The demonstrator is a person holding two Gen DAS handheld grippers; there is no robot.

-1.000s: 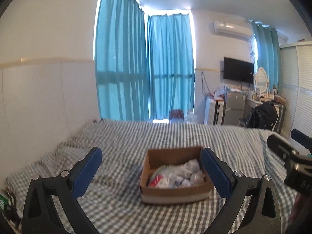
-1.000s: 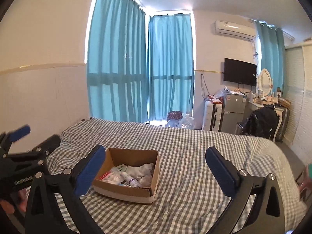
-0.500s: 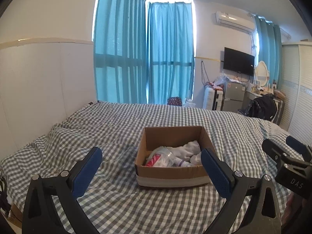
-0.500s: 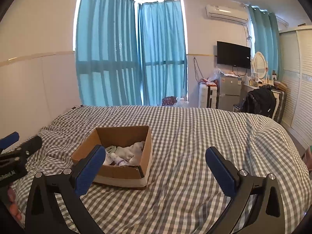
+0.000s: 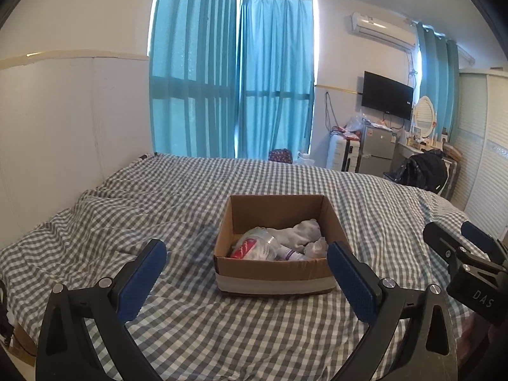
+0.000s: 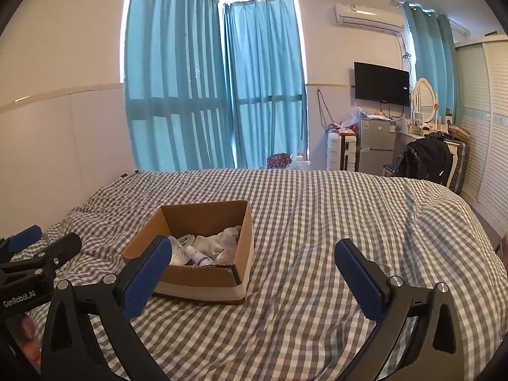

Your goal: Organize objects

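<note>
An open cardboard box [image 5: 330,219] sits on the checked bed, also in the right wrist view [image 6: 244,241]. Inside lie a crumpled clear bottle with a red label [image 5: 254,247], a small white bottle [image 6: 200,257] and white cloth [image 5: 298,233]. My left gripper [image 5: 247,273] is open and empty, just in front of the box. My right gripper [image 6: 254,270] is open and empty, to the right of the box's near corner. Each gripper shows at the edge of the other's view.
The grey-and-white checked bedspread [image 6: 317,222] covers the whole bed. A white headboard wall [image 5: 63,127] stands at the left. Blue curtains [image 5: 254,79], a suitcase, a small fridge [image 6: 376,146], a TV and a chair with a black bag stand beyond the bed's far edge.
Both grippers have tilted down and moved closer to the box, which now appears larger and nearer. Both stay open.
</note>
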